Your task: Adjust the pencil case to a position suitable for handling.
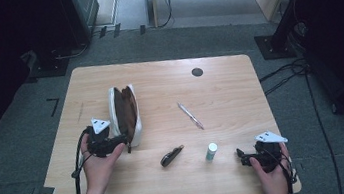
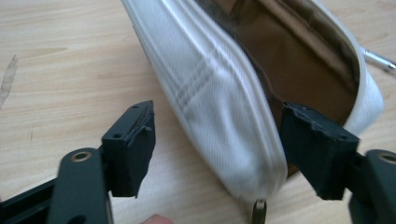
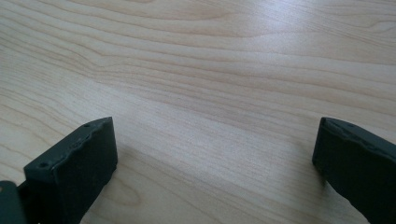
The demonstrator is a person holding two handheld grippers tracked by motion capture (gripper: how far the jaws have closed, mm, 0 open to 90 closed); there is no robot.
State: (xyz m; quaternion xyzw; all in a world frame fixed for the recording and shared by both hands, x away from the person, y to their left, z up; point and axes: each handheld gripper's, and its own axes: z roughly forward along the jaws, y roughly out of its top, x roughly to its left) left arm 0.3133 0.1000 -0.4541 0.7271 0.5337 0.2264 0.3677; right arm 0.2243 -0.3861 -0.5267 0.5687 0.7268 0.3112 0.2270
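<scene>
A white pouch (image 1: 126,114) with a brown lining lies open on the left half of the wooden table (image 1: 229,84). My left gripper (image 1: 121,143) is at its near end. In the left gripper view the pouch's (image 2: 219,93) zipped end lies between the jaws of the left gripper (image 2: 219,119). One jaw stands clear of the fabric and the other is right at the pouch's edge. Its zipper pull (image 2: 258,212) hangs at the bottom. My right gripper (image 1: 242,156) rests open near the front right corner; the right gripper (image 3: 217,135) has bare wood between its jaws.
A pen (image 1: 190,115) lies mid-table, and its tip shows beyond the pouch as the pen (image 2: 380,59). A small dark object (image 1: 171,156) and a little white bottle (image 1: 211,151) sit near the front edge. A round dark cable hole (image 1: 197,72) is at the back.
</scene>
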